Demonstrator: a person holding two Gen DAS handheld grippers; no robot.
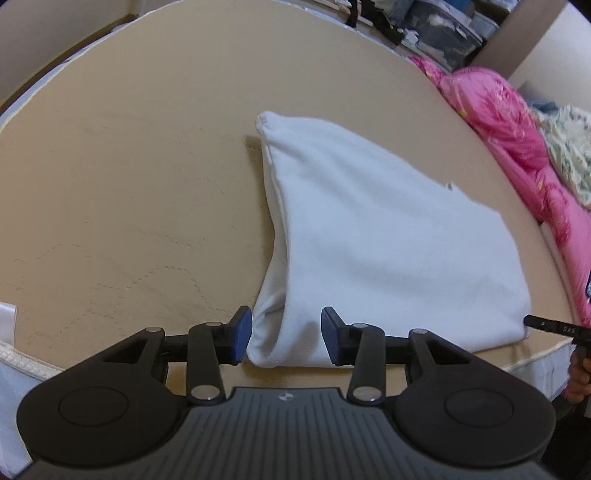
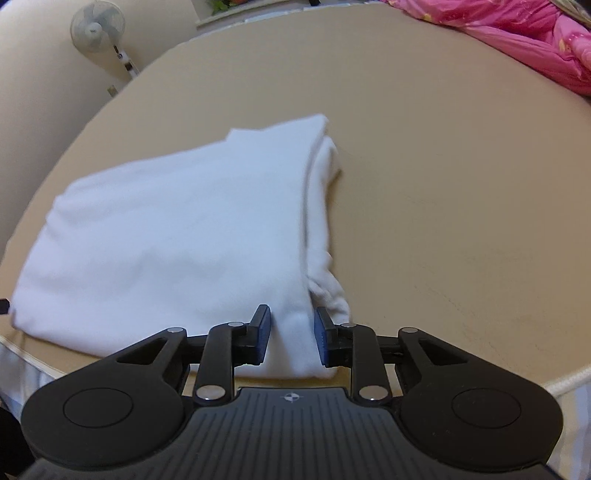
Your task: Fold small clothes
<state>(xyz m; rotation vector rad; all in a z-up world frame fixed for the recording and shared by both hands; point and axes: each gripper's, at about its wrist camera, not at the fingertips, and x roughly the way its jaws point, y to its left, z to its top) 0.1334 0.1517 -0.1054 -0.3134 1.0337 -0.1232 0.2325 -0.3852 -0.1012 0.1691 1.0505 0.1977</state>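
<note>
— Where were you working there?

— You were in a bedroom at home. You stood at a beige mattress (image 1: pixel 129 177) with quilted stitching and corded piping along its edge.

— Anything else that showed it?

— A pink quilt (image 1: pixel 495 110) lay bunched at the far side of the bed, with a pale floral cover (image 1: pixel 569 155) just beside it. Behind them, stacked storage bins (image 1: pixel 443 33) stood against the wall.

— And on your other side?

— A white fan (image 2: pixel 96 26) stood by a cream wall (image 2: pixel 33 92), past the mattress corner. It looked lived-in, not a lab.
</note>
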